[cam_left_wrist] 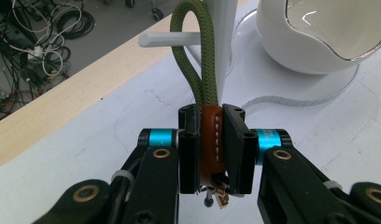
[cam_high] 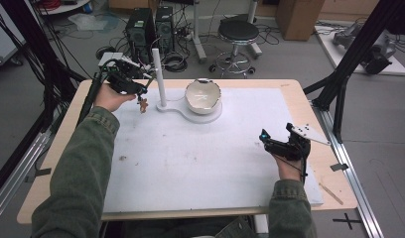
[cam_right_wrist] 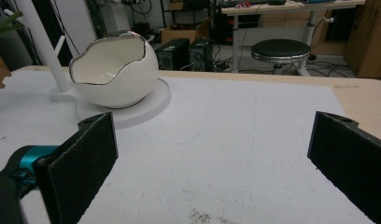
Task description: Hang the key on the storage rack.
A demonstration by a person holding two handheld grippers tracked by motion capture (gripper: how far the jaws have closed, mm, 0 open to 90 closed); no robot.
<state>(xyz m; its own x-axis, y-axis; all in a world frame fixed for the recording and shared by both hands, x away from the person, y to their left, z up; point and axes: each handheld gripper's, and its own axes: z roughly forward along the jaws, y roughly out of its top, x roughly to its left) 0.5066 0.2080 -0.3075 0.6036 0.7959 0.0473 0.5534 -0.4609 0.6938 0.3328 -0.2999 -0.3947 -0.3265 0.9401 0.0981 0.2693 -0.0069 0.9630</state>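
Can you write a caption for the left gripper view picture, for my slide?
Left gripper clamps a brown leather tab with a green cord loop, held up by the white stand's peg.

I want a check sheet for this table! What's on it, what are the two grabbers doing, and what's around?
Surface: white mat on a wooden table, a few dirt specks.
Job's things: green cord loop with brown leather tab; white peg stand; egg-shaped bowl on the stand's round base.
Clutter: nothing seen.
Grippers: left gripper shut on the tab beside the stand; right gripper open, holding nothing.
Cables: bundles on the floor.
Surroundings: stool, computer towers, cardboard box.
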